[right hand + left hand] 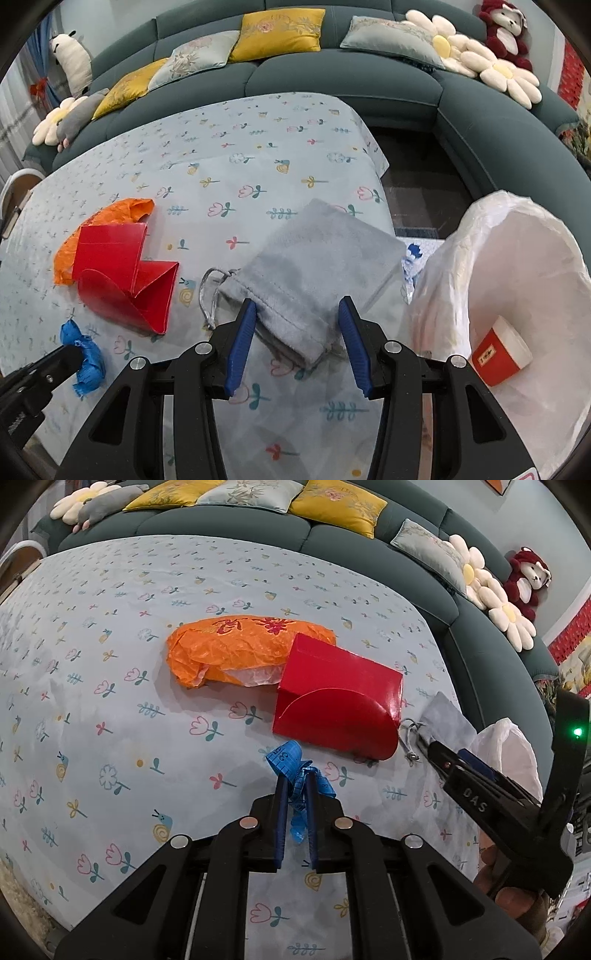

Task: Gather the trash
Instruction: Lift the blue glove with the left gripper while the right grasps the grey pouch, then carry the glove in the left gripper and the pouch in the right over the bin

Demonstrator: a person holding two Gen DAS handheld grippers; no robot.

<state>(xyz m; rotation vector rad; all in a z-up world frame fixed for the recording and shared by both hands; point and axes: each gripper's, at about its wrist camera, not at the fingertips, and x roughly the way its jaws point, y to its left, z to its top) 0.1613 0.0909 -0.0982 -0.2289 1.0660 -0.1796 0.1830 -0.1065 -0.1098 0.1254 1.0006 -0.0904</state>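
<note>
the left claw [295, 786] was pressed together on a crumpled blue tape [291, 768], the loops bunched between its blue pads and spilling out past the tips. just beyond it lay a red box [336, 705], flattened, its far left corner overlapping an orange bag [236, 650]. the cloth [110, 686] to the left and near side of the tape was bare.

the right claw [297, 314] was spread wide, its pads on either side of the near corner of a grey pouch [317, 258], not closing on it. the pouch's drawstring [208, 291] trailed left toward the red box. the pouch lay close to the table's right edge. just right of that edge stood a white bin bag [524, 280], mouth open, a red-and-white carton [500, 354] inside. a green sofa [332, 77] curved round the far and right sides.
</note>
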